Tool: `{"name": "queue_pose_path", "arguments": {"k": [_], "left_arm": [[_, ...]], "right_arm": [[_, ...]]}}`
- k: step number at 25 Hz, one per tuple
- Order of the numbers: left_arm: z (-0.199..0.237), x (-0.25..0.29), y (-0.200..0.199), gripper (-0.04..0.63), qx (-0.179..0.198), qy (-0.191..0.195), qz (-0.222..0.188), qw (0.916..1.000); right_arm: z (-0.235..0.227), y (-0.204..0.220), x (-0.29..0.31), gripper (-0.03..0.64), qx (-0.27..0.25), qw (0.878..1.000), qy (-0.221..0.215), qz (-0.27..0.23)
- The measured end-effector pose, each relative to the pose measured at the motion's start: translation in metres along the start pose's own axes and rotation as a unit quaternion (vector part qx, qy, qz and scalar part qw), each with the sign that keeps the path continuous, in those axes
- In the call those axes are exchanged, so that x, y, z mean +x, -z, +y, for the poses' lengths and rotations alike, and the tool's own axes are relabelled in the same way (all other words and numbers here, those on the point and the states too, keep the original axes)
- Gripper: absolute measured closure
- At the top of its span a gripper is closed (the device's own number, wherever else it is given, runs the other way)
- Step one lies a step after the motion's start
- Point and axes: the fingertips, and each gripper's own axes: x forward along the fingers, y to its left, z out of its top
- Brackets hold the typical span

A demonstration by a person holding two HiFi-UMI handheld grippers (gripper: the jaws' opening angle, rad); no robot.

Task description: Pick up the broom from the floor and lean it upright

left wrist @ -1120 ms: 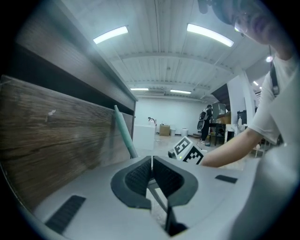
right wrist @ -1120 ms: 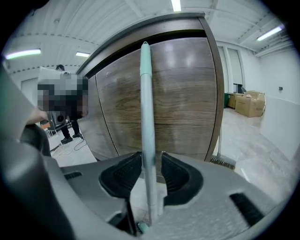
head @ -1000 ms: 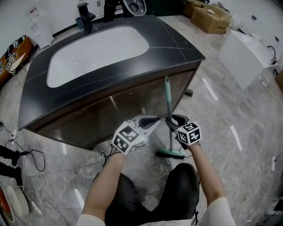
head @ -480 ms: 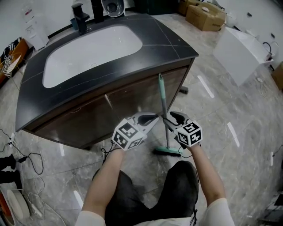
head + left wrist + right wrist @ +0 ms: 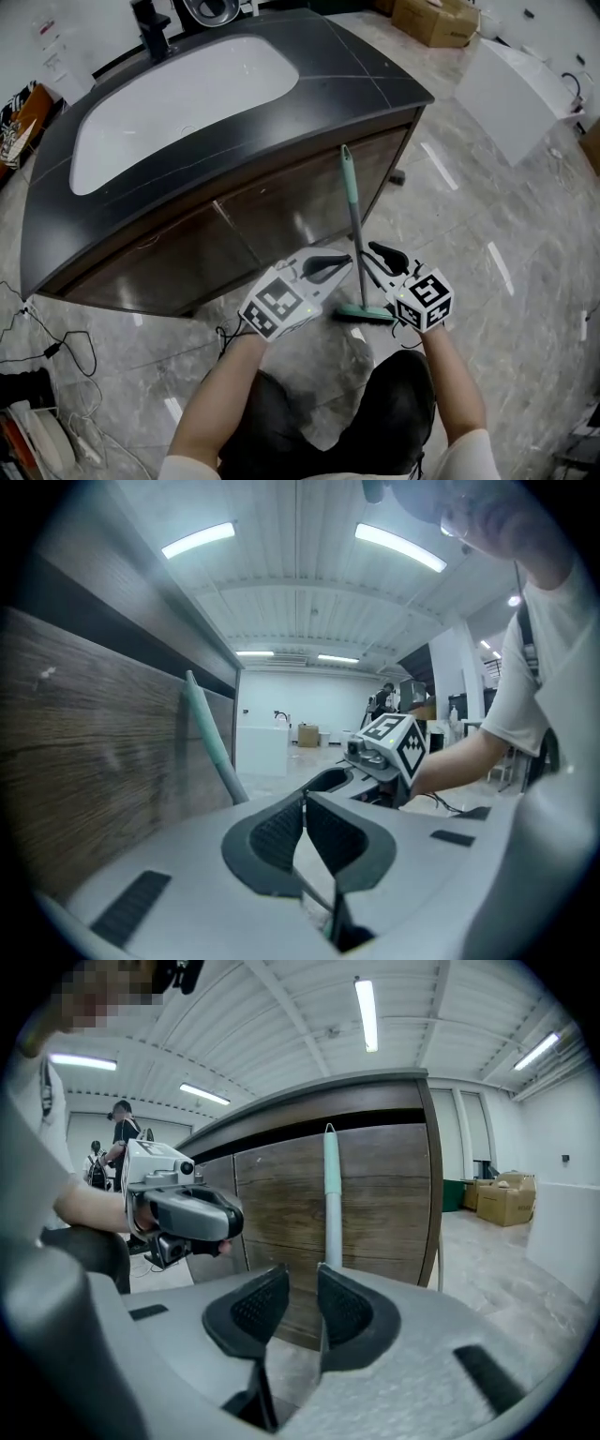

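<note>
Broom (image 5: 353, 230) stands upright at frame centre, its tip leaning on the cabinet (image 5: 281, 211). Right gripper (image 5: 380, 255) sits just right of the handle, apart from it. Its jaws have just been closing, with a narrow gap and nothing between. Left gripper (image 5: 342, 264) is closed and empty. In the right gripper view the jaws hide the lower handle.

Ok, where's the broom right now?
Head view, centre: the broom leans upright against the wooden cabinet front, near its right corner, head on the floor.

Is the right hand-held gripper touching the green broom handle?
Apart. In the right gripper view the right hand-held gripper has nothing between its jaws, which have just been closing; the broom handle stands beyond them, against the cabinet.
</note>
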Motion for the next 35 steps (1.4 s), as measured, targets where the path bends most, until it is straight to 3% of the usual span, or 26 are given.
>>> {"name": "queue_pose_path", "arguments": {"k": [5,7,11,15,21,28,31,35], "left_arm": [[0.000,0.004,0.006,0.584,0.008,-0.021,-0.005,0.9997],[0.003,0.007,0.019,0.584,-0.018,-0.040,-0.003,0.9990],[-0.006,0.006,0.027,0.584,-0.104,-0.064,-0.012,0.9925],[-0.030,-0.025,0.004,0.584,-0.106,-0.070,0.038,0.9912],[-0.051,-0.088,-0.095,0.584,-0.152,-0.096,0.052,0.9824],[-0.083,-0.144,-0.222,0.584,-0.160,-0.131,0.038,0.9778],[-0.104,-0.162,-0.280,0.584,-0.177,-0.123,0.030,0.9760],[-0.147,-0.184,-0.343,0.584,-0.161,-0.108,0.040,0.9803]], "right_arm": [[0.000,-0.002,-0.011,0.569,0.002,1.000,0.017,-0.008],[0.002,-0.004,-0.019,0.601,0.013,1.000,0.019,0.005],[0.012,-0.024,-0.043,0.617,0.053,0.998,0.025,0.022],[0.034,-0.055,-0.069,0.617,0.058,0.996,0.012,0.062],[0.059,-0.136,-0.120,0.617,0.046,0.993,0.018,0.105],[0.082,-0.242,-0.204,0.617,0.048,0.992,0.010,0.115],[0.096,-0.285,-0.243,0.617,0.047,0.992,0.009,0.114],[0.118,-0.337,-0.297,0.617,0.047,0.993,0.013,0.105]]}}
